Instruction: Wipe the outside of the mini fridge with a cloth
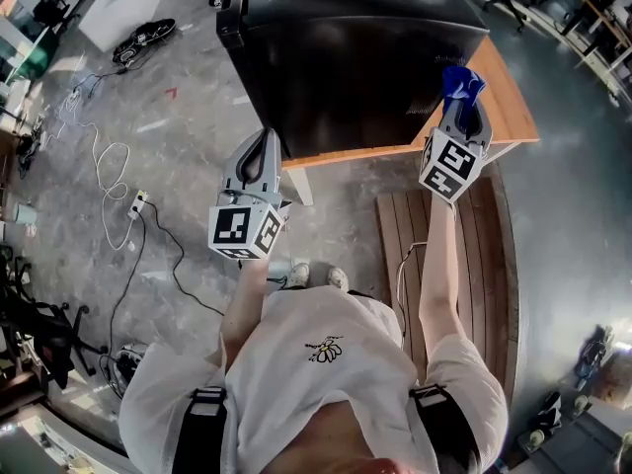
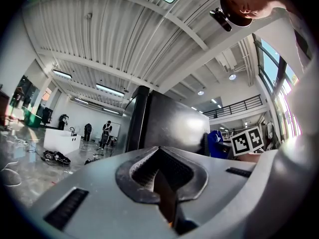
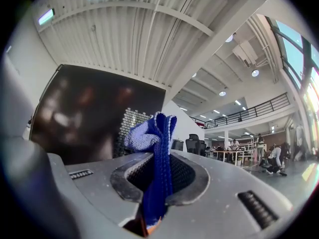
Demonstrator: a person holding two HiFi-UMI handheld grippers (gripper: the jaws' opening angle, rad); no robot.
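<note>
Mini fridge [image 1: 355, 57]: black, on a wooden table [image 1: 509, 107].
Cloth [image 3: 149, 136]: blue knit, pinched upright in the closed jaws of the right gripper [image 3: 158, 183], near the fridge's perforated vent side; contact cannot be told.
Left gripper [image 2: 162, 183]: jaws together, empty, below the fridge's front corner.
Markings: black-and-white square markers on each gripper's cube [image 1: 245, 230]; a bee motif [image 1: 326, 349] on the person's white shirt.

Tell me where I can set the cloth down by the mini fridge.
Bare tabletop lies right of the mini fridge, beside the right gripper holding the blue cloth. The slatted wooden platform below is mostly bare too. The floor left of the fridge is crowded with cables.
</note>
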